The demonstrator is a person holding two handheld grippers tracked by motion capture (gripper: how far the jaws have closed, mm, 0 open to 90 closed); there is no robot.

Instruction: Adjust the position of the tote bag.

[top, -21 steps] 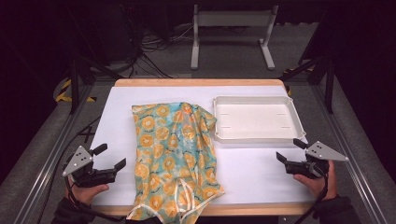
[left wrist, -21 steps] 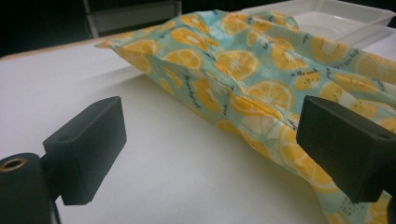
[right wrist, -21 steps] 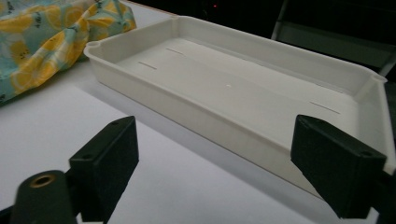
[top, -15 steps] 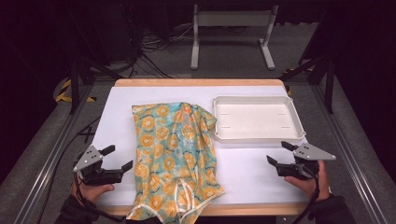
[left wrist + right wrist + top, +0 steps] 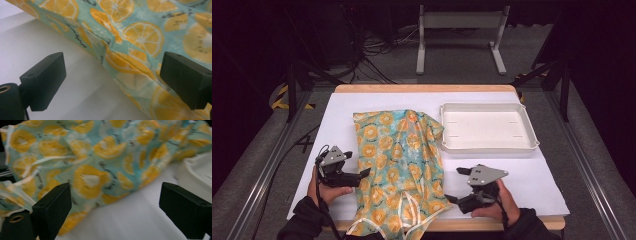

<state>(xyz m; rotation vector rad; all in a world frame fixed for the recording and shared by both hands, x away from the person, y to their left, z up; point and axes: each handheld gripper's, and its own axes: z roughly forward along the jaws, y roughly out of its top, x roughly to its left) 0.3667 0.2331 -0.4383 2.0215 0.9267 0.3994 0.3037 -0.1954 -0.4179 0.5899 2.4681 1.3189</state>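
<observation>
High view: cloth (image 5: 399,165) lies flat mid-tabletop (image 5: 532,172), tray (image 5: 486,127) just beside it — left tongs (image 5: 362,175) and right tongs (image 5: 451,199) flank its edges, both released. Nothing grabbed yet — whole job's ahead.

Rumpled lemon-print garment (image 5: 399,165) lies spread flat on the table.

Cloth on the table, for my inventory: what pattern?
Orange citrus slices on teal cloth, clearest in left gripper view.
</observation>
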